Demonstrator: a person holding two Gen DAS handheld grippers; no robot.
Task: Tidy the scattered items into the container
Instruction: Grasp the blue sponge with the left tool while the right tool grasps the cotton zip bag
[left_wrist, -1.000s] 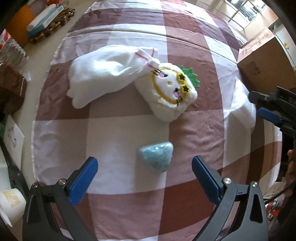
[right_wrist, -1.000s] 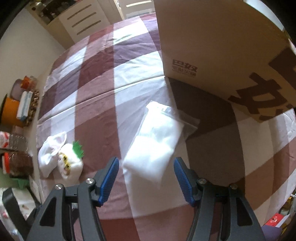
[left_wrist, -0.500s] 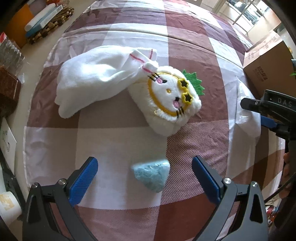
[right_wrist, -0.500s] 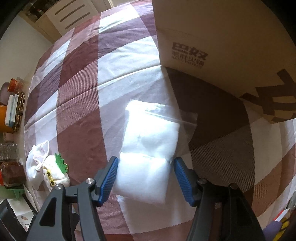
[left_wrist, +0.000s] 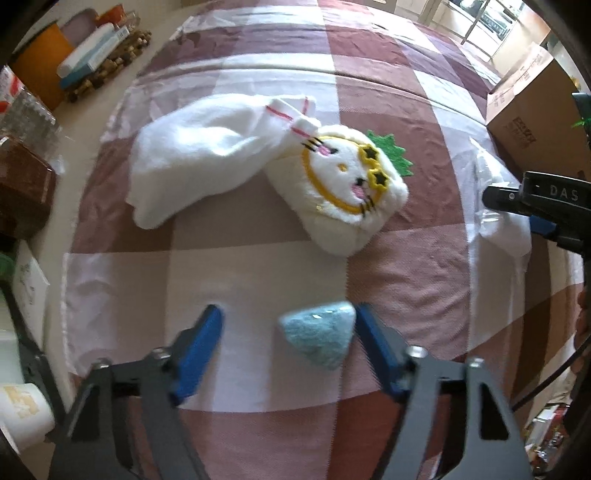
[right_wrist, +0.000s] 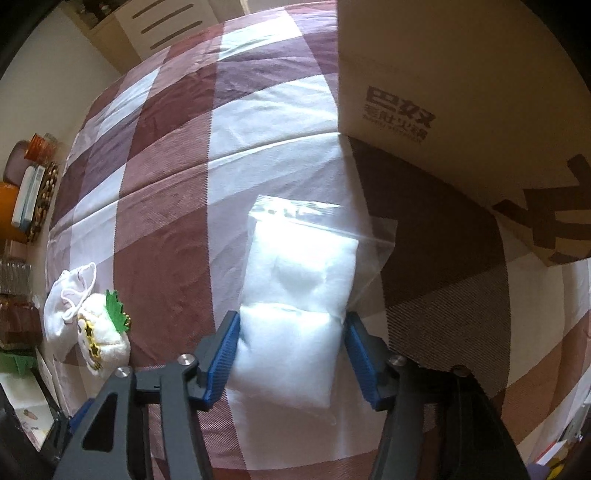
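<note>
Right tongs (right_wrist: 290, 352) clamped across white bag (right_wrist: 295, 306), lengthwise toward box (right_wrist: 461, 92); left tongs (left_wrist: 288, 339) closing, unclamped, around blue pouch (left_wrist: 317, 338).

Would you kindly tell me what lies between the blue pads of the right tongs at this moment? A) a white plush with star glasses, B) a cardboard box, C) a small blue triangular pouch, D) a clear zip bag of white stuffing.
D: in the right wrist view the clear zip bag of white stuffing sits between the pads of the right tongs, which have just been closing on it.
</note>
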